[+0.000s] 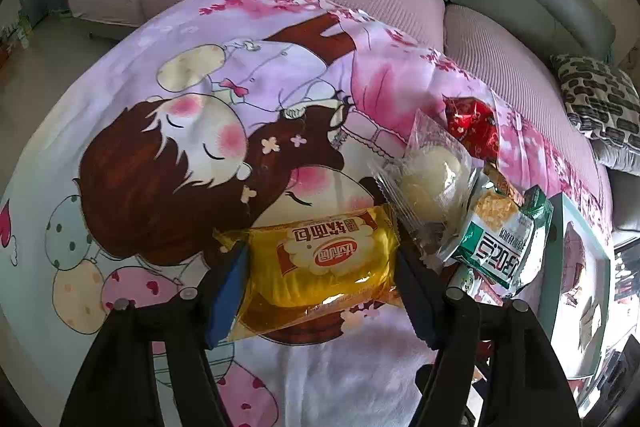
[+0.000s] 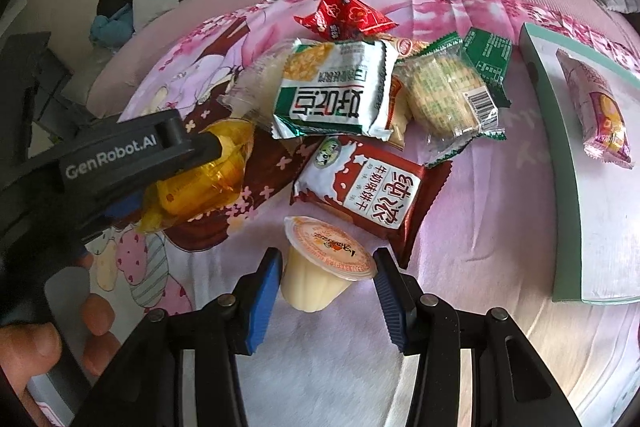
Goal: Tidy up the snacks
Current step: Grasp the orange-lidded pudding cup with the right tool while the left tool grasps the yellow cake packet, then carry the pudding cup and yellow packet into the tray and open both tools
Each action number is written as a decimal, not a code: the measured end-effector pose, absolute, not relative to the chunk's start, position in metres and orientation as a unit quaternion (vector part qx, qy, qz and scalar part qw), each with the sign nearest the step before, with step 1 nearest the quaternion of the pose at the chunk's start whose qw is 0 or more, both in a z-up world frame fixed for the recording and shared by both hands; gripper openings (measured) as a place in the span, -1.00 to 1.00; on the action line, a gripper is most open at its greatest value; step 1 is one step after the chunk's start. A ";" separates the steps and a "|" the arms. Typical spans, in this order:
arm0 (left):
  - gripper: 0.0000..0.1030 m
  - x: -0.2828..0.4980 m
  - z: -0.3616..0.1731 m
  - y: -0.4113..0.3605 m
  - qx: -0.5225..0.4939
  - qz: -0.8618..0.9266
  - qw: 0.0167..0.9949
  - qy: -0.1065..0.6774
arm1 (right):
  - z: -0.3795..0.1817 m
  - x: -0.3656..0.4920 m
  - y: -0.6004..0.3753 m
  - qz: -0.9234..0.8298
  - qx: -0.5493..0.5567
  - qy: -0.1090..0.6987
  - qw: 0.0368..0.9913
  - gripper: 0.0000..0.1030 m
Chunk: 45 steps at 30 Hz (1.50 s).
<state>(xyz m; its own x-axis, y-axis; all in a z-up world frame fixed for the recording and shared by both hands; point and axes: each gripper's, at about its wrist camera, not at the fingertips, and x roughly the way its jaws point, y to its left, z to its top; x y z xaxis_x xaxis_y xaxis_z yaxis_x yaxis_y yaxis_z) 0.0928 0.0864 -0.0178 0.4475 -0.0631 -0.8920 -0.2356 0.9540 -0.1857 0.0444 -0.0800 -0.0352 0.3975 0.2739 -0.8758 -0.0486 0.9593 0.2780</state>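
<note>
- Two grippers are in view, one per hand. The left gripper (image 1: 320, 267) is clamped on one yellow bread packet (image 1: 320, 263): its blue pads press the packet's two short ends, dimpling the wrapper.
- That packet's long axis runs from pad to pad, across the left wrist view, with its printed face up and the print upside down to the camera. It sits low over the cartoon-print blanket (image 1: 168, 131), just left of the snack pile.
- The right gripper (image 2: 326, 291) brackets one pudding cup (image 2: 324, 267). The cup leans, its sealed lid tilted up toward the camera and its body running back between the jaws. I cannot tell whether the pads touch it.
- Loose packets I can count in the pile:
  - one green-and-white corn snack (image 2: 336, 95)
  - one brown-red milk biscuit packet (image 2: 368, 187)
  - one red foil packet (image 2: 348, 15)
  - one clear-wrapped cracker pack (image 2: 448, 99)
  - one clear-wrapped pale bun (image 1: 428, 183)
  - others are half buried
- One teal-rimmed tray (image 2: 560, 155) lies at the right with a single pink-and-yellow packet (image 2: 600, 119) in it.
- A person's fingers (image 2: 96, 311) show behind the left gripper's handle.
</note>
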 end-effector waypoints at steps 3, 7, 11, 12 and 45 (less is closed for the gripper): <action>0.40 0.089 -0.011 0.090 -0.144 0.054 0.844 0.514 | -0.027 0.041 -0.081 0.104 0.105 0.534 0.833 -0.04; 0.40 0.082 0.003 0.092 -0.146 0.055 0.855 0.494 | -0.010 0.034 -0.080 0.111 0.106 0.514 0.844 -0.04; 0.40 0.075 0.014 0.092 -0.145 0.055 0.865 0.478 | 0.003 0.029 -0.084 0.111 0.113 0.500 0.851 -0.04; 0.40 0.074 0.017 0.092 -0.144 0.055 0.867 0.473 | 0.005 0.030 -0.085 0.109 0.115 0.498 0.853 -0.04; 0.40 0.046 0.066 -0.121 0.009 -0.182 0.899 0.399 | 0.033 -0.035 -0.364 -0.223 0.270 0.399 0.847 -0.04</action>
<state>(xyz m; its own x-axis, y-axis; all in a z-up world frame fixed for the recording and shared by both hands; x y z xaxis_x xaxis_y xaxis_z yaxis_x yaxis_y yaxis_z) 0.0463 -0.1206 0.0656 0.6150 -0.3192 -0.7210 0.3343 0.9337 -0.1282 -0.0346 -0.3636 0.0330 0.5814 -0.1626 -0.7972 0.5944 0.7539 0.2798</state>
